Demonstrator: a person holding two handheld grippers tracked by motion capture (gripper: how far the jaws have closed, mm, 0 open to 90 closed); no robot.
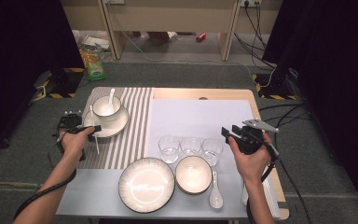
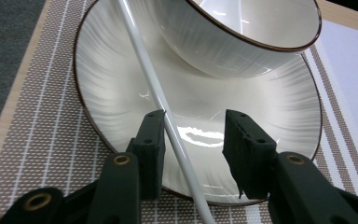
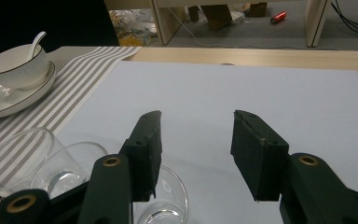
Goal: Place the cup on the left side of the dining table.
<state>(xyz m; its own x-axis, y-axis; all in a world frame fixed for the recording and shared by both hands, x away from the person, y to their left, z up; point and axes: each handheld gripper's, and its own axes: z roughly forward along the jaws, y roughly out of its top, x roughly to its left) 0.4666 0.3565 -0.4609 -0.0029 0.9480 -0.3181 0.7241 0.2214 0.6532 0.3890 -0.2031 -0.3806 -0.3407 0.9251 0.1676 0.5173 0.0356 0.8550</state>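
A thin white stick [image 1: 95, 136] lies across the near rim of a white plate [image 1: 119, 127] on the striped placemat [image 1: 130, 112]. A white bowl [image 1: 106, 107] with a spoon [image 1: 111, 94] in it stands on that plate. My left gripper [image 1: 94, 129] is at the plate's left edge. In the left gripper view the stick [image 2: 149, 79] runs between the jaws of the left gripper [image 2: 193, 116], against the left jaw and clear of the right one, so the gripper is open. My right gripper [image 1: 226, 133] hovers open over the white mat [image 3: 242, 93], its jaws [image 3: 196, 116] bare.
Three clear glasses [image 1: 190, 146] stand in a row mid-table. In front of them sit a large white plate [image 1: 146, 184], a small bowl [image 1: 193, 174] and a spoon [image 1: 215, 196]. A yellow-green package [image 1: 93, 60] lies on the floor beyond the table.
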